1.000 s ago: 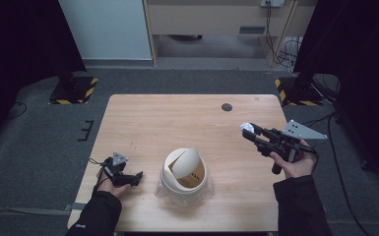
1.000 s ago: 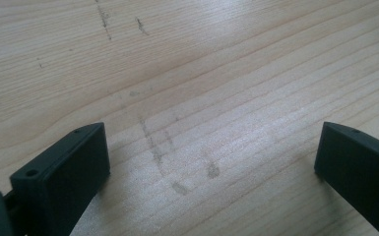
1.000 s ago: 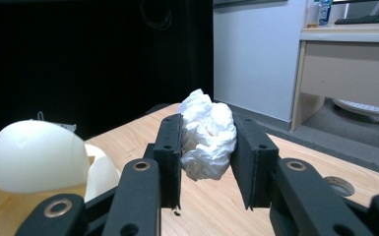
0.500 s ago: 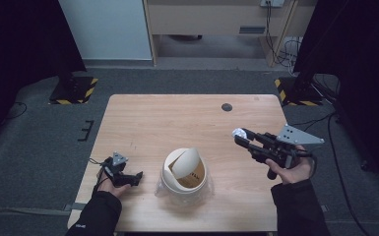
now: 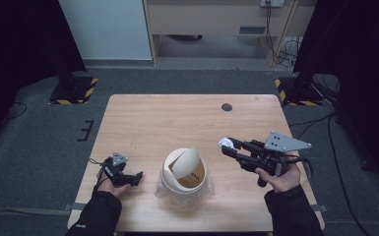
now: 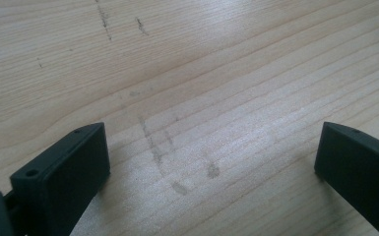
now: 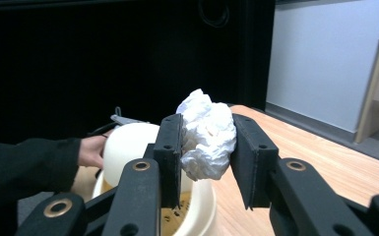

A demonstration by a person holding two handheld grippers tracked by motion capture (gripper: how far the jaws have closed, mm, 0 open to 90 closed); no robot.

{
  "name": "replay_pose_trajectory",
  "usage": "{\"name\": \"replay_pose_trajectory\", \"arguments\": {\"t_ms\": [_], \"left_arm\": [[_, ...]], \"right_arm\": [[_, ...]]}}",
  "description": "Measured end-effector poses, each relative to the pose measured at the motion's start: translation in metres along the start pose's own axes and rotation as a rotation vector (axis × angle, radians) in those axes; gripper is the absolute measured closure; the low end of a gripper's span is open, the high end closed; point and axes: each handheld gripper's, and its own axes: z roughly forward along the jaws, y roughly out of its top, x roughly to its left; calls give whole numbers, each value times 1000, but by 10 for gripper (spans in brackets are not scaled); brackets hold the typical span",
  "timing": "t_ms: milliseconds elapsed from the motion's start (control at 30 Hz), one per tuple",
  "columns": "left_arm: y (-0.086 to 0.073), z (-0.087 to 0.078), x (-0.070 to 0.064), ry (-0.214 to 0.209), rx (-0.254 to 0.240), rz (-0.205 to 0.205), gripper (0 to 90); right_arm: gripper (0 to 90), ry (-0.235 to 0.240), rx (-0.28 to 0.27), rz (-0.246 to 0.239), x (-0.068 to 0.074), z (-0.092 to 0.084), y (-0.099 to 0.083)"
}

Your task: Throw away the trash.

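Currently the right tongs [image 7: 204, 142] clamp a crumpled paper wad [image 7: 206, 135] above the bench [image 5: 147, 118], right of the swing-lid bin [image 5: 184, 172] near its front edge. Left tongs [image 6: 211, 162] gape empty. Suggest centring the wad over the tilted lid before releasing.

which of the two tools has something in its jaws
The right tool, held above the wooden table: its black jaws are shut on a crumpled white paper wad. The left tool stands open over bare wood.
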Motion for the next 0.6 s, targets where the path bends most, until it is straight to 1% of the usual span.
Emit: {"name": "replay_pose_trajectory", "arguments": {"t_ms": [33, 67, 200, 400, 500, 600], "left_arm": [[0, 0, 0, 0, 0, 0, 0], [0, 0, 0, 0, 0, 0, 0], [0, 0, 0, 0, 0, 0, 0], [0, 0, 0, 0, 0, 0, 0], [0, 0, 0, 0, 0, 0, 0], [0, 0, 0, 0, 0, 0, 0]], "right_arm": [[665, 0, 0, 0, 0, 0, 0], [665, 8, 11, -1, 2, 3, -1], [665, 32, 25, 7, 7, 9, -5], [664, 63, 62, 12, 14, 19, -12], [665, 74, 79, 8, 16, 22, -15], [665, 85, 99, 15, 17, 25, -20]]}}
